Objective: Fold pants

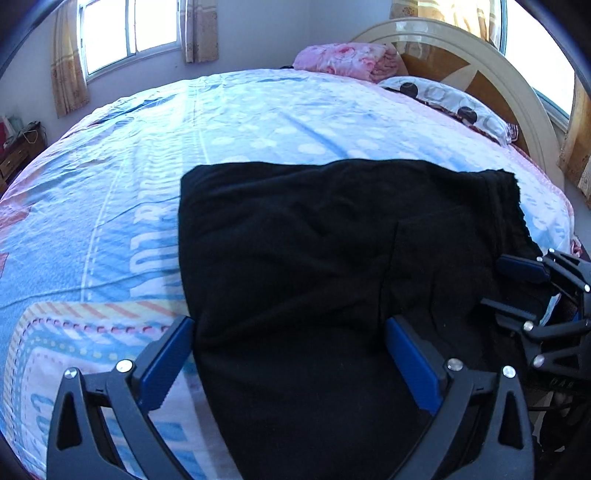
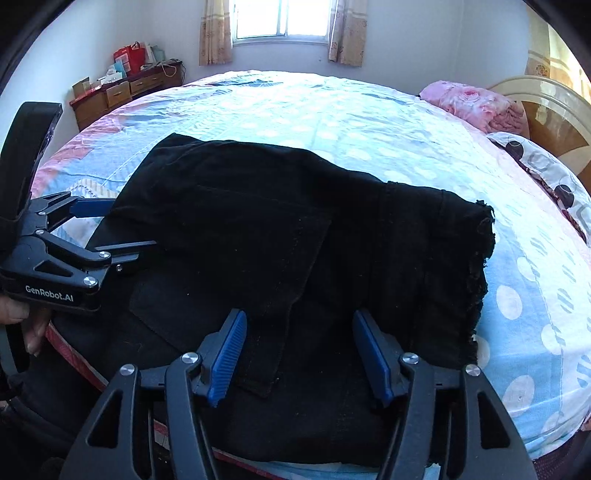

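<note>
A bed (image 2: 332, 110) with a blue dotted sheet fills the room. At its head end lie a pink blanket (image 2: 476, 105) and a dotted pillow (image 2: 546, 166), against the headboard (image 1: 480, 70). A wooden dresser (image 2: 122, 92) stands beyond the far corner, under a curtained window (image 2: 280, 18).

We are in a home bedroom: a wide bed (image 2: 332, 122) fills most of our view, spread with a blue and pink printed sheet, with a spotted pillow (image 1: 450, 107) and a folded pink blanket (image 1: 347, 59) lying by its arched wooden headboard (image 1: 480, 74). Patterned curtains (image 2: 214, 33) frame a sunlit window (image 2: 280, 18), and beside the bed we see a low wooden drawer cabinet (image 2: 125, 92) cluttered with small boxes and bags.
</note>
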A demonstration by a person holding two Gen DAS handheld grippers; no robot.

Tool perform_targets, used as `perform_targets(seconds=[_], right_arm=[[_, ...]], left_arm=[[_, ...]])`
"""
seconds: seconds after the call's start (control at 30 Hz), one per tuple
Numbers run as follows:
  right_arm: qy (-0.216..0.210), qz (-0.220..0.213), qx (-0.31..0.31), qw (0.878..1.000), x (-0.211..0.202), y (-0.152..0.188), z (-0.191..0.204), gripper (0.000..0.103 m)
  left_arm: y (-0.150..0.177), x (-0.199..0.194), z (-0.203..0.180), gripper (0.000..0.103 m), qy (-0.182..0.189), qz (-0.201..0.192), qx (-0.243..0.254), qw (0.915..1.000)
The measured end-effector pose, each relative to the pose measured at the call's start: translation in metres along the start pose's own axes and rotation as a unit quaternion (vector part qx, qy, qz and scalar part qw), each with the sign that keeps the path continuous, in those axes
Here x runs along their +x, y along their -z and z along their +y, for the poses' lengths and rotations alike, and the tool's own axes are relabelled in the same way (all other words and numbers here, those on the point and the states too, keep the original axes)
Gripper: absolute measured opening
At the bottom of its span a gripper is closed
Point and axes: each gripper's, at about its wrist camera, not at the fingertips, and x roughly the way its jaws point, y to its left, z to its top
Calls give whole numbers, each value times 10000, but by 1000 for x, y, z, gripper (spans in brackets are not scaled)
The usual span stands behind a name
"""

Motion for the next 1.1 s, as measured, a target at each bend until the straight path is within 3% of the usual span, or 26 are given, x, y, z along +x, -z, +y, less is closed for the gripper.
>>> perform_targets(seconds=[0.2,0.37,0.47,0.57,0.7,0.8,0.97,1.1], right_arm=[[-570,-329,313,9973,-33,-25,-8,62],[-1435,-385,408,9881,-37,-74,1,62],[-1885,-293,387,9809,-19,-110,16,62],[-2183,249,373,9748,26,-142,40,62],[-2160,847,266,9723,91,-167,69,61],[-2039,1294,-7,9704,125,-170,83,42],[-1992,1250,-41,9720,136,-175,83,43],[-2141,718,-22,9742,92,-173,60,46]], left_arm=[[19,-17,14,103,95,-52,-195,9998],[33,-30,17,103,119,-151,-190,9996],[36,-26,16,103,246,-75,-249,9994],[38,-20,12,103,320,-11,-181,9993],[42,-10,10,103,374,36,-155,9992],[43,-9,7,103,338,-3,-92,9994],[42,-11,6,103,377,-43,-91,9992],[37,-25,24,103,462,-241,-315,9981]])
